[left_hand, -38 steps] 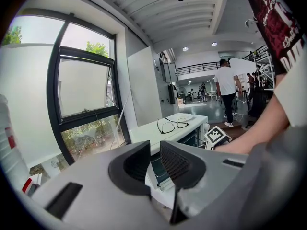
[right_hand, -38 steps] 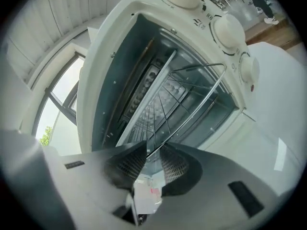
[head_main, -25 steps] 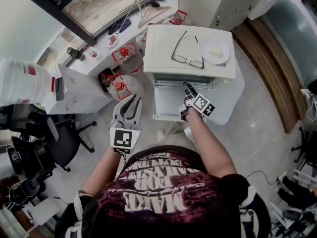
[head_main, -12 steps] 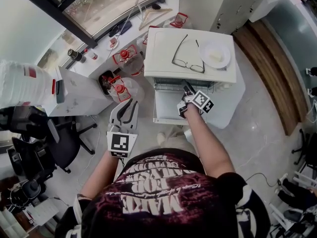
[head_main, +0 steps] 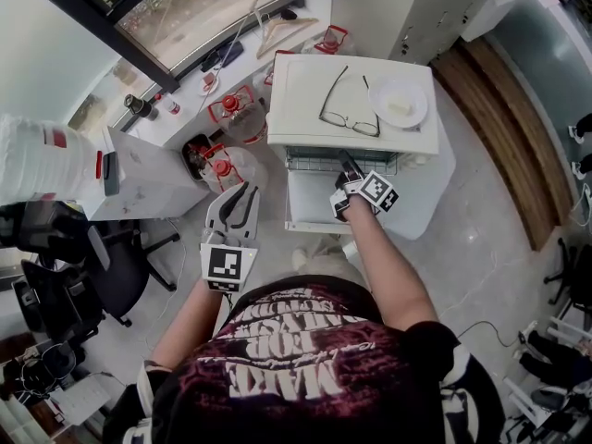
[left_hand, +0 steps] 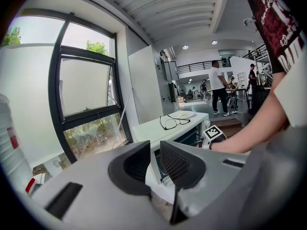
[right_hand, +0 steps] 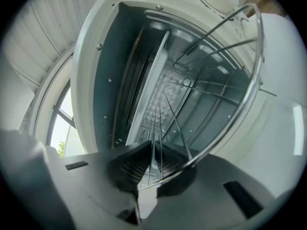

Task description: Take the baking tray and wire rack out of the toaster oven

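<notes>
1. Right now you are at the first removal step. The white toaster oven (head_main: 310, 86) stands on the counter with its door (head_main: 310, 200) dropped open toward you. Neither the rack nor the tray is out yet.
2. Your right tool (right_hand: 152, 169) sits at the oven mouth. Its jaws have just been closing and are now pinched tight on the near bar of the thin chrome wire rack (right_hand: 232, 123).
3. Your left tool (left_hand: 153, 164) hangs to the left, well apart from the oven. Its jaws stand a narrow gap apart with nothing between them.
4. The rack looks light and springy, with slim rods fanning from the rim toward the far wall. Most of it is inside the cavity.
5. The pale flat metal baking tray (right_hand: 151, 80) is also inside, on its own rails apart from the rack. The rolled view does not show whether it sits above or below.
6. Next, I judge, draw the rack straight toward you and keep it flat. A tilt could jam it in the rails or let the thin bar slip.
7. Bring the left tool in to steady the free side, then go back for the tray.
</notes>
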